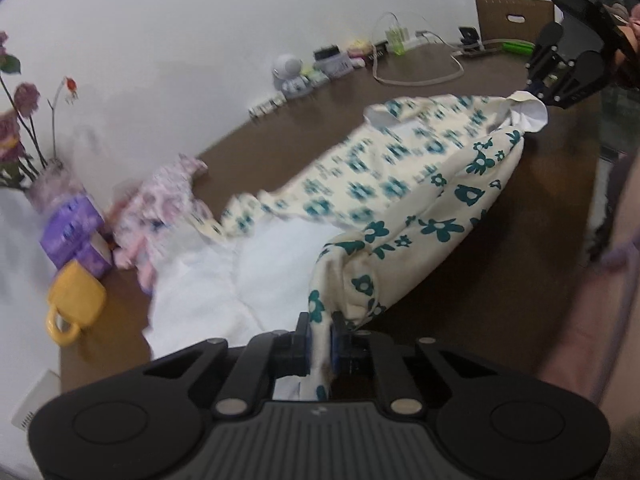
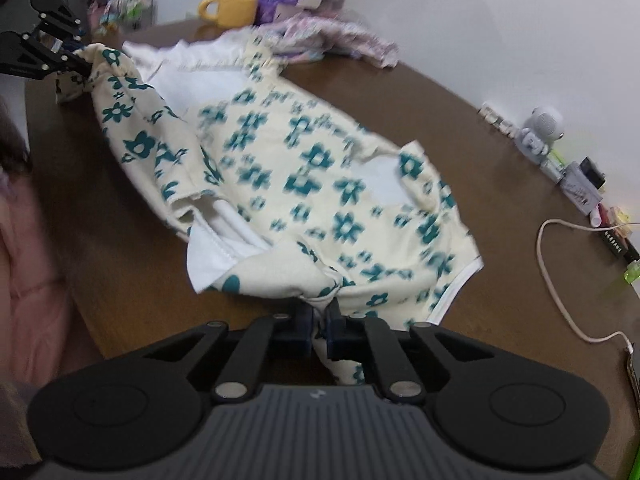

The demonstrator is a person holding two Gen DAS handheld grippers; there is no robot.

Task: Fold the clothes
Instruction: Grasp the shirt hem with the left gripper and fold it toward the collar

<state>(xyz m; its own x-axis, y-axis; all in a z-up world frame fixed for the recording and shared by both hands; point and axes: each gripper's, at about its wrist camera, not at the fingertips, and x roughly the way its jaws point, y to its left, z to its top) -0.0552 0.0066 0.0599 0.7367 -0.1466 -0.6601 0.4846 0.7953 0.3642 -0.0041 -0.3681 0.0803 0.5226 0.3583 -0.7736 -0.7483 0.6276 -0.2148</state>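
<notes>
My left fingers (image 1: 320,340) are clamped tight on a bunched edge of the cream garment with teal flowers (image 1: 384,196), lifting it off the brown worktop (image 1: 472,292). Ahead and left of them stand a yellow mug (image 1: 74,304) and a purple box (image 1: 74,236). My right fingers (image 2: 319,328) are likewise closed on another edge of the garment, which sags between both grips, its far part blurred.

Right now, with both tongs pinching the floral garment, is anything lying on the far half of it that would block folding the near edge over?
Nothing visible does. The left tongs and right tongs each clamp the near edge of the garment. Its far half lies bare on the table; the pink clothes and yellow mug sit beyond it.
</notes>
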